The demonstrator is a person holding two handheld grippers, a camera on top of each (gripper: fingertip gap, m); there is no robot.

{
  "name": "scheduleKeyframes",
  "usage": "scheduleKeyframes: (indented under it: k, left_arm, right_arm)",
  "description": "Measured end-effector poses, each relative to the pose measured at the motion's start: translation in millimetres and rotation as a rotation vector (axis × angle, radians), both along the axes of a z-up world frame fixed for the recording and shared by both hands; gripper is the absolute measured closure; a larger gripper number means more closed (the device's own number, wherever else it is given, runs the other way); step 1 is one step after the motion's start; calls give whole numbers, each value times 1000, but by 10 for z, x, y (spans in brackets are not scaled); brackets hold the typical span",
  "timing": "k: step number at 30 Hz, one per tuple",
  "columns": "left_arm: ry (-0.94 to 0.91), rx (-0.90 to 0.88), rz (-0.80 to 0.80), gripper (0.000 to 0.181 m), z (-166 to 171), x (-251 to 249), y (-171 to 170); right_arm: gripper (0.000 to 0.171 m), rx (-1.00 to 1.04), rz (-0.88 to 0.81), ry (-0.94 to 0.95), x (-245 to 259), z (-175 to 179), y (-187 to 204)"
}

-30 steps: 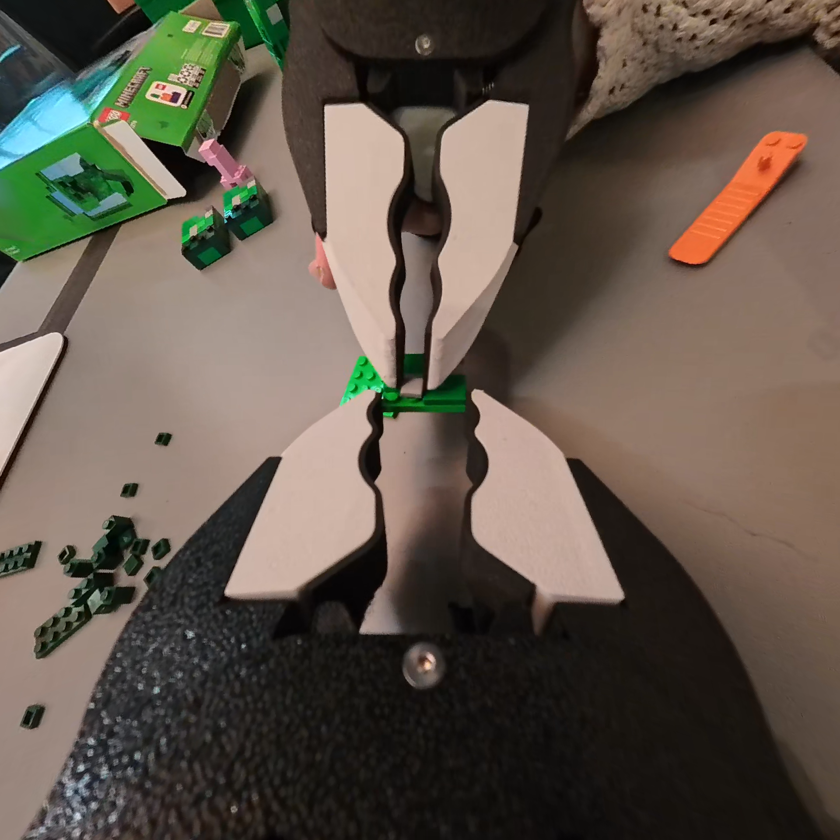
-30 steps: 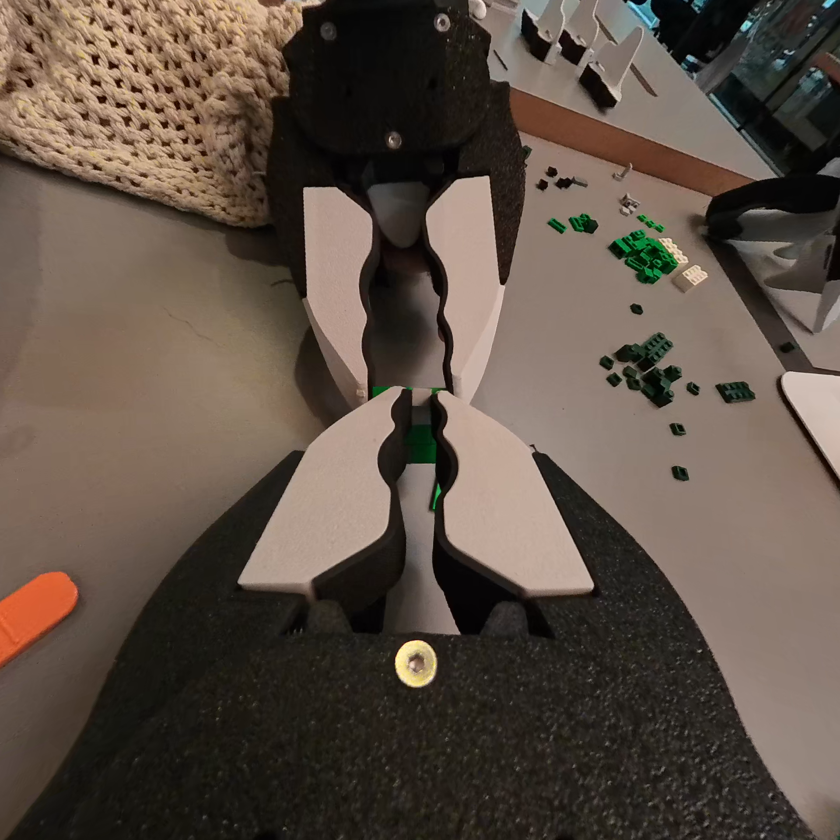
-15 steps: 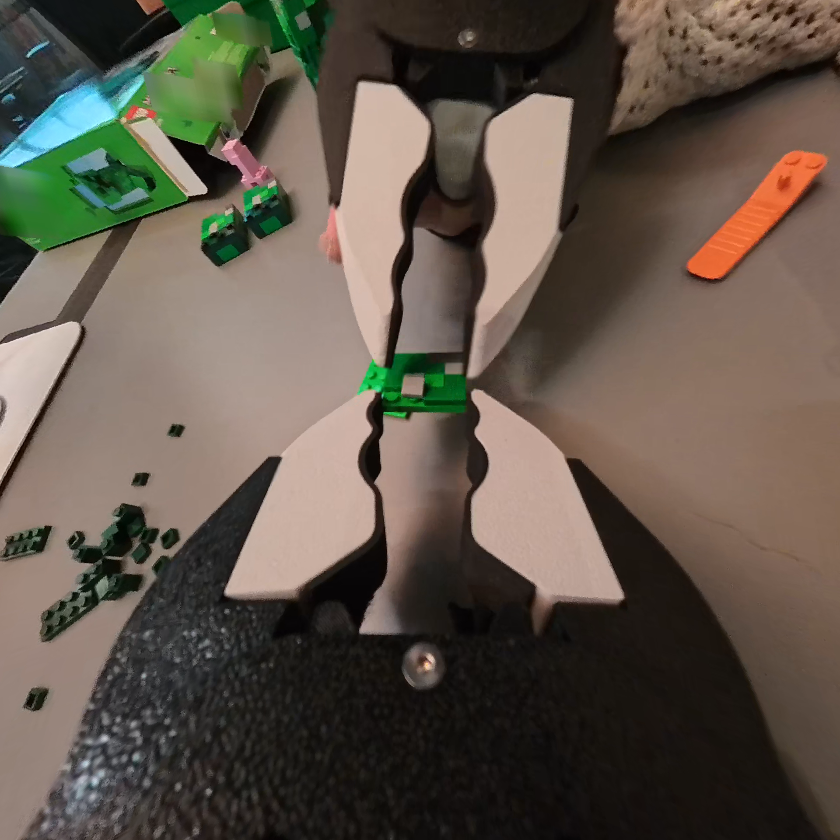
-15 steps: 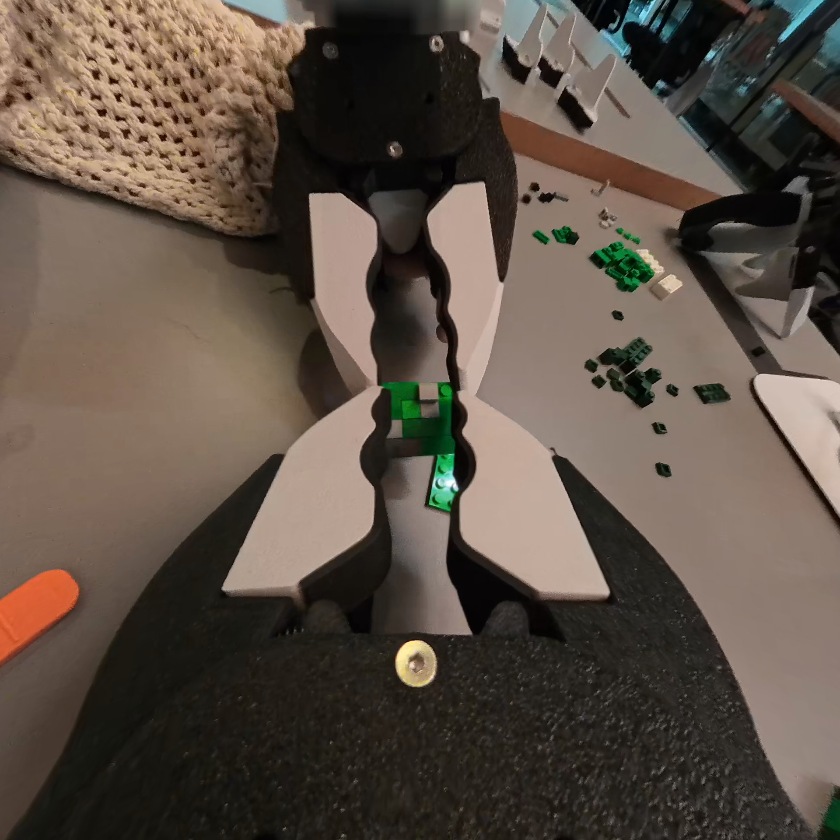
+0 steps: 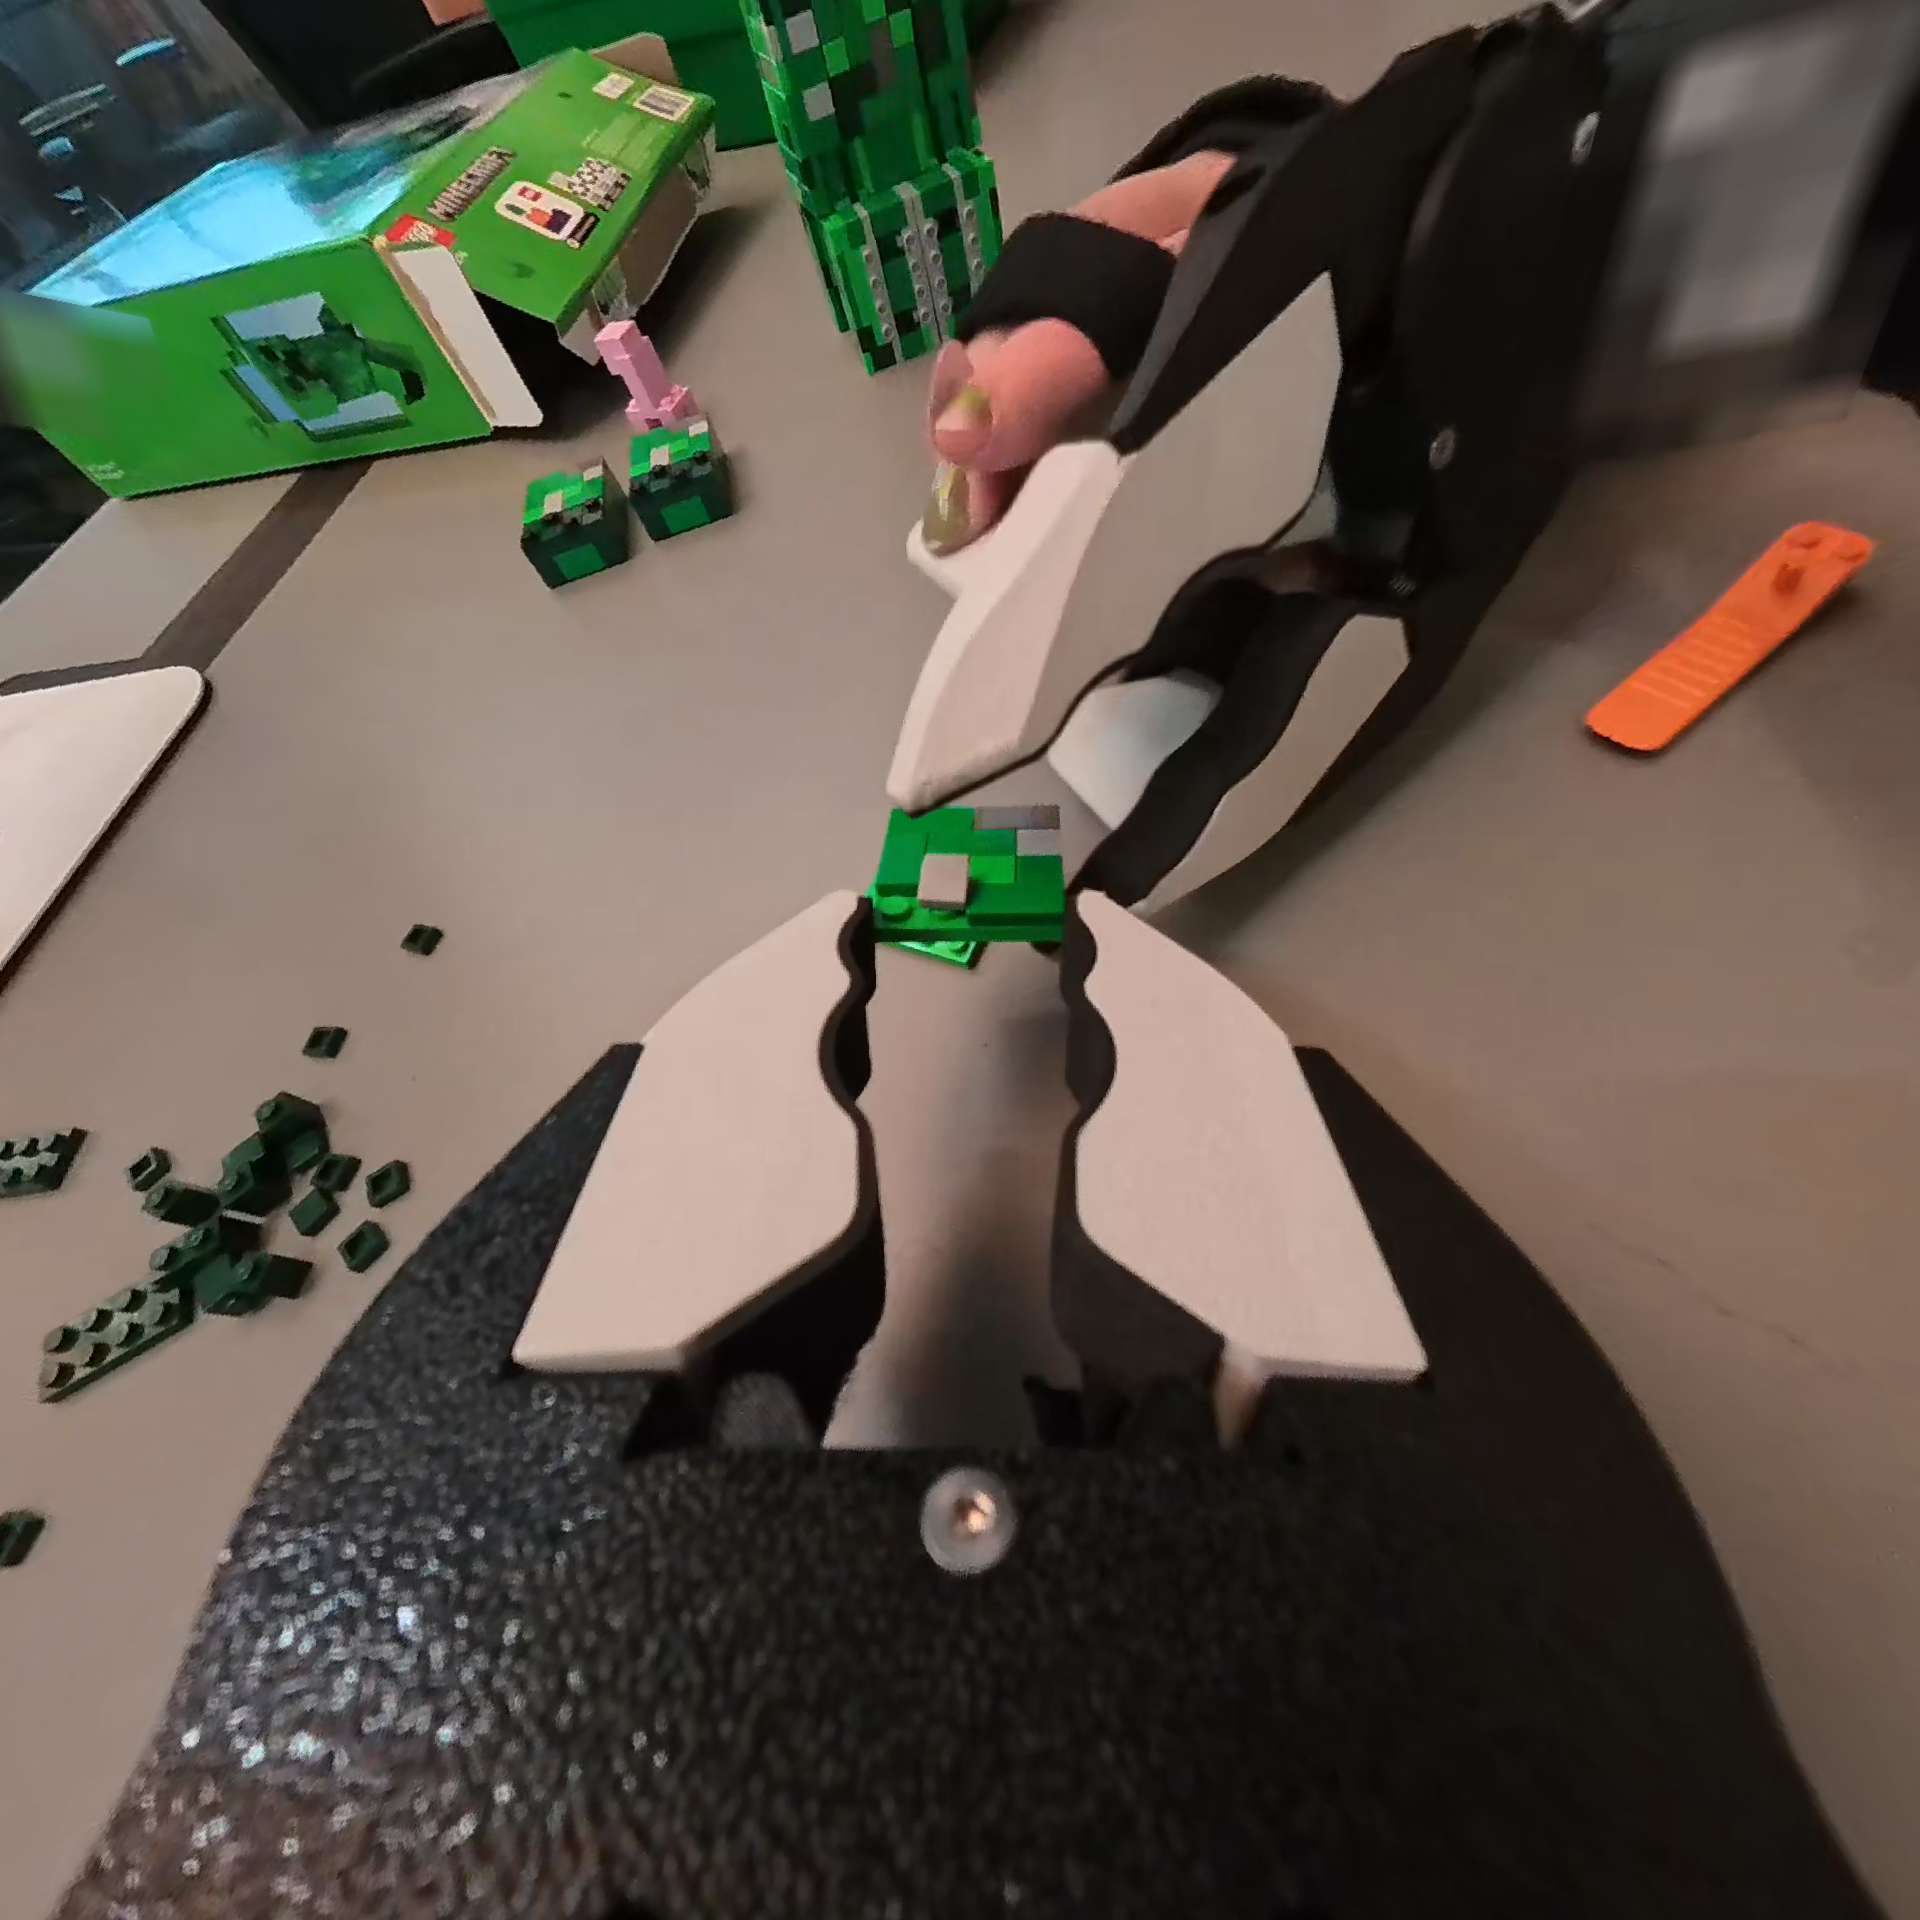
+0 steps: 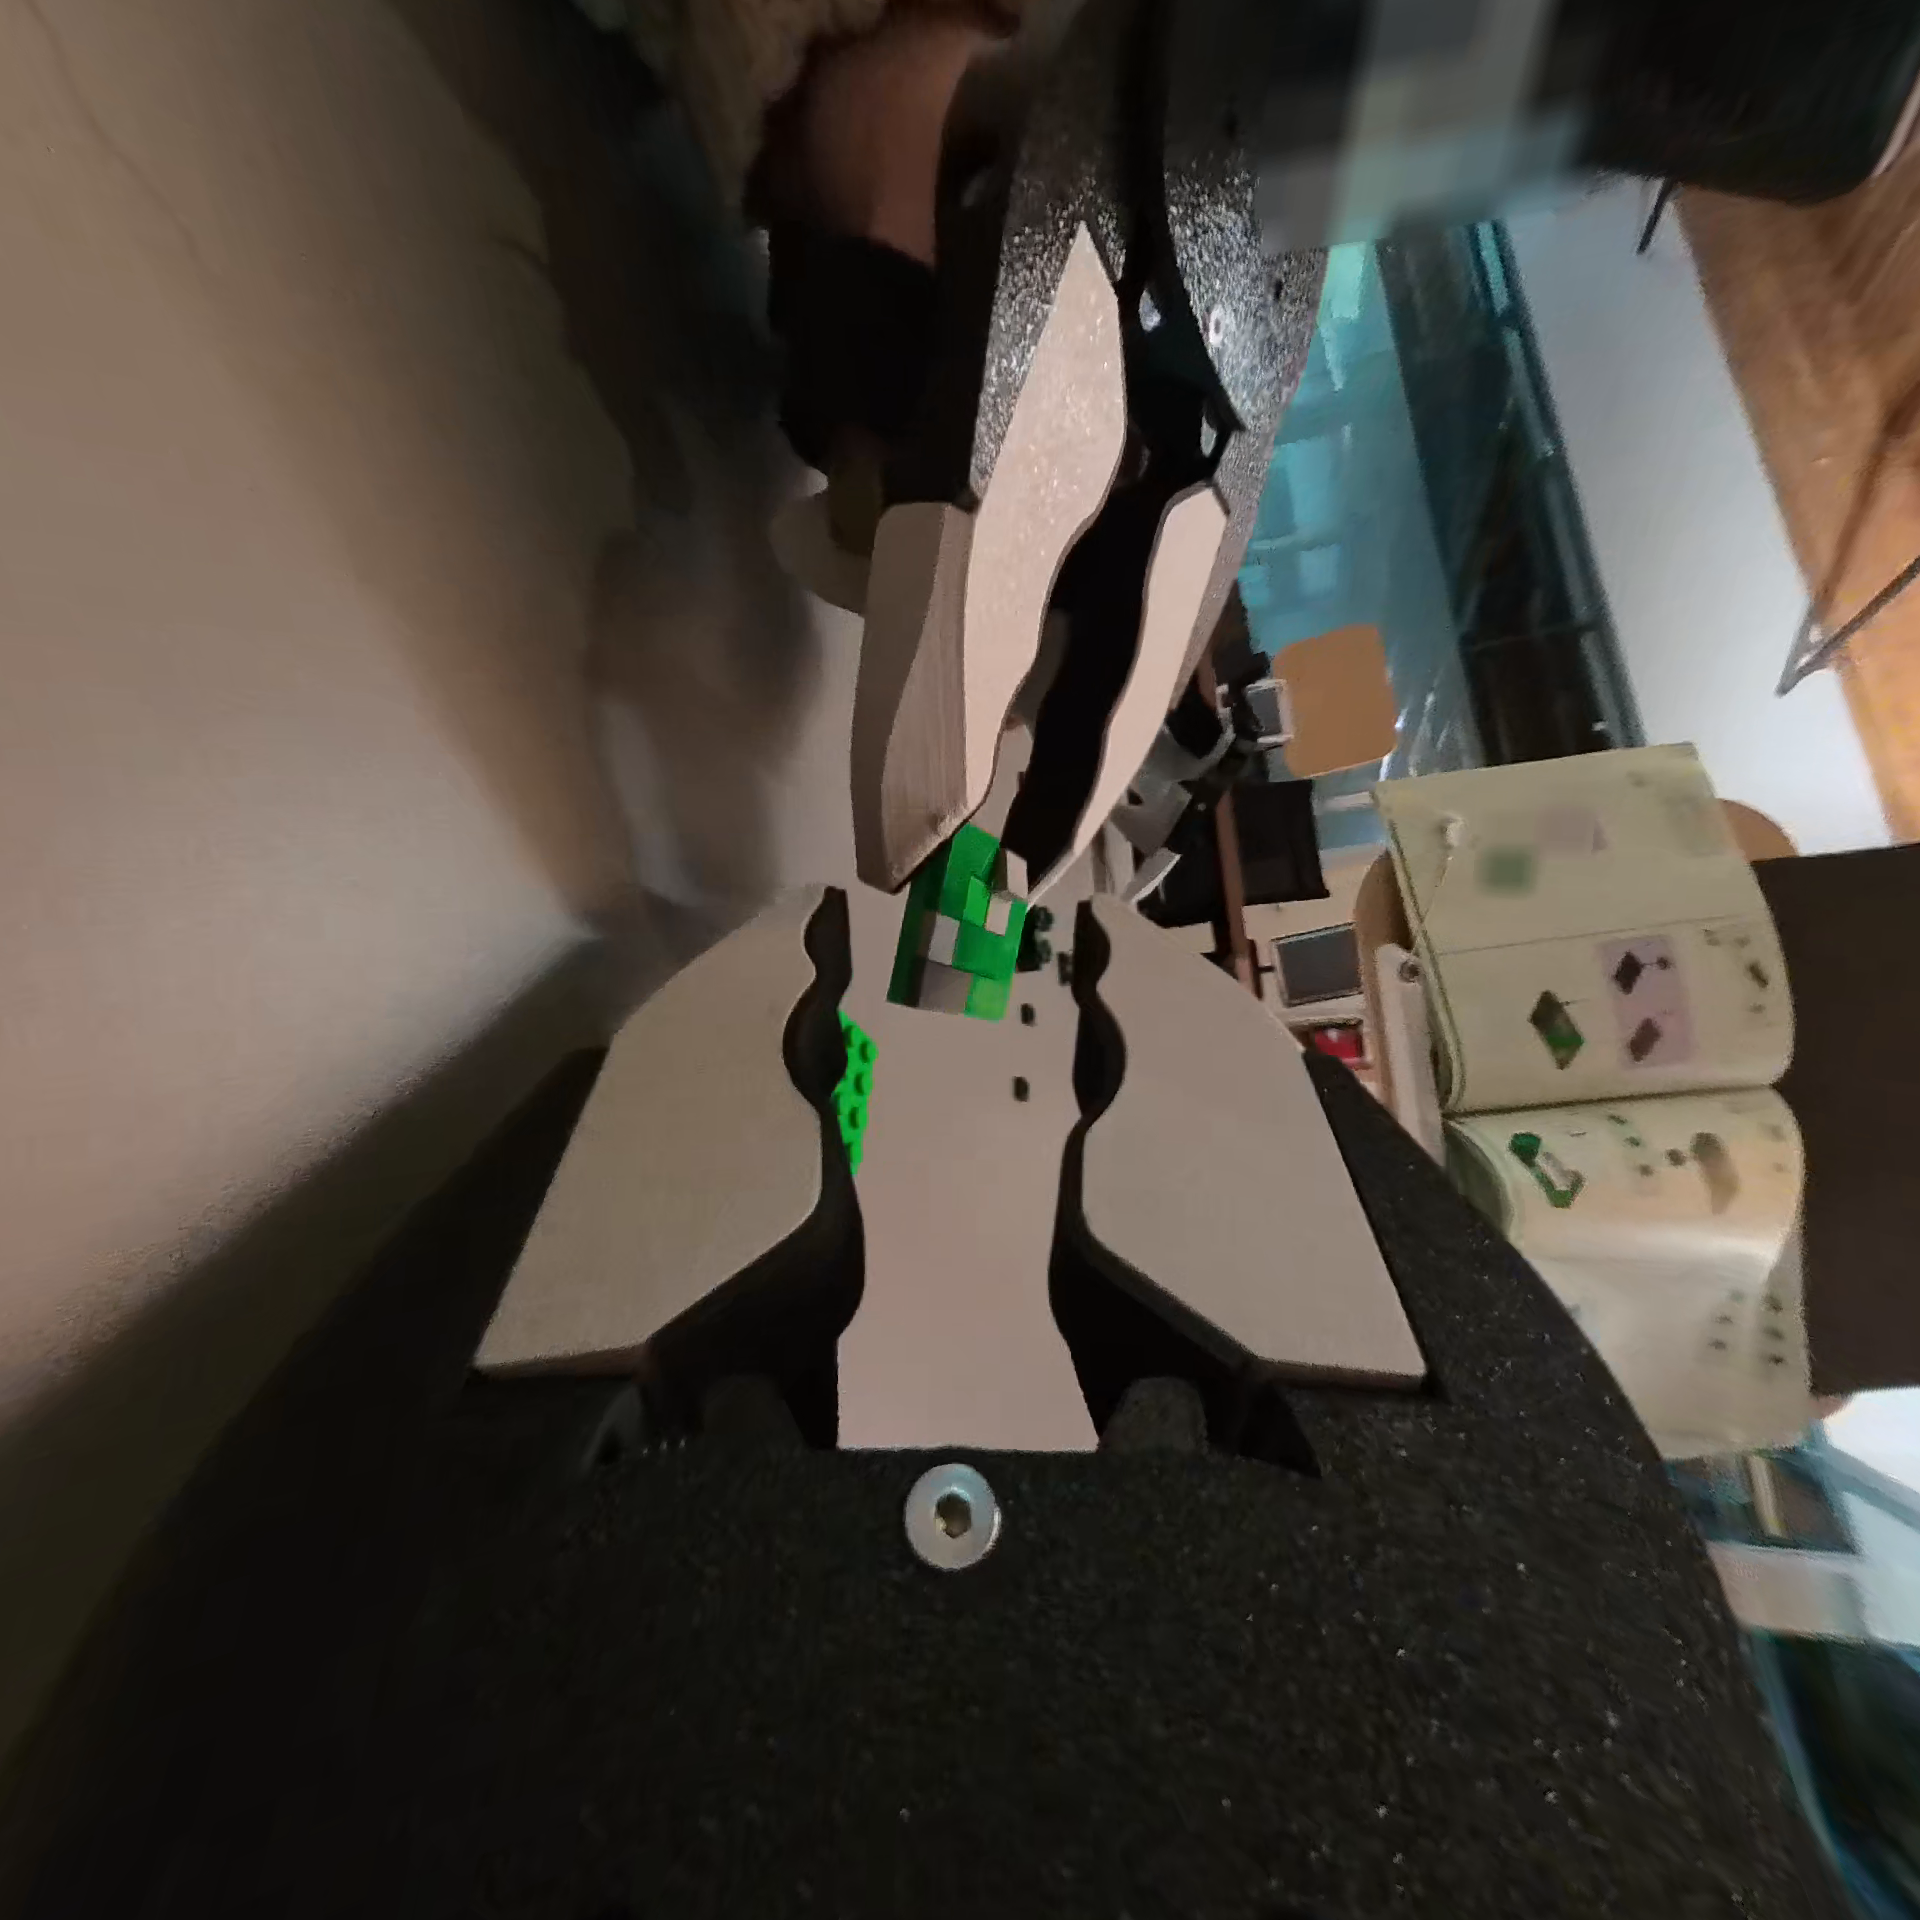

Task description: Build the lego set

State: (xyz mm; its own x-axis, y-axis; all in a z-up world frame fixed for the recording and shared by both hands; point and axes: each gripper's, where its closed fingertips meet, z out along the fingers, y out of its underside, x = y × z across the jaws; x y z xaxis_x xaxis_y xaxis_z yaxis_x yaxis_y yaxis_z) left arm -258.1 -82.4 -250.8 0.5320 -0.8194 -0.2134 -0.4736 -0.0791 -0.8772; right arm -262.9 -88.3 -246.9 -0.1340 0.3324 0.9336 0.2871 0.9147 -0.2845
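Mid-build, judging by the spread.

Done so far: tall green creeper body [image 5: 883,177] standing far centre, two small green cube sub-builds [image 5: 629,504] with a pink pig figure [image 5: 646,387] just behind them, far left. Opened green set box [image 5: 312,301] lying at far left.

In hand now: small flat green tiled panel [image 5: 971,883], green plates topped with a few grey tiles. Held at the tips of the left gripper [image 5: 966,920], jaws spread to the panel's width, clamped on its two side edges. Raised off the grey table [image 5: 1455,1143], a bright green plate showing under it.

Right gripper [image 5: 997,831] rolled over on its side, jaws parted wide, tips hovering at the panel's far edge; holding nothing as far as visible. Contact with the panel: cannot tell.

Right wrist view tilted hard; open instruction booklet [image 6: 1579,1039] visible at right.

Left to do: loose dark green parts pile [image 5: 208,1226] near left, unused. Panel not yet joined to the body. Orange brick separator [image 5: 1725,644] lying far right. Probably a good share of assembly remaining.
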Motion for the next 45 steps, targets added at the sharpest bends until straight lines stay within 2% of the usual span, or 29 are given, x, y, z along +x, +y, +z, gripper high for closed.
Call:
scheduleKeyframes:
  k: [8,23,36,45]
  left_arm:
    - [0,-4,-2,146,0,0,-4]
    - [12,-10,-12,146,-15,9,-20]
    - [-15,-41,-95,146,1,58,-129]
    - [-25,-104,-158,147,-24,112,-229]
  right_arm:
    - [143,108,5,0,-43,-34,-22]
    - [143,165,16,-15,-53,-71,-37]
    - [150,168,139,19,-14,-33,-130]
    - [163,153,224,40,25,17,-217]
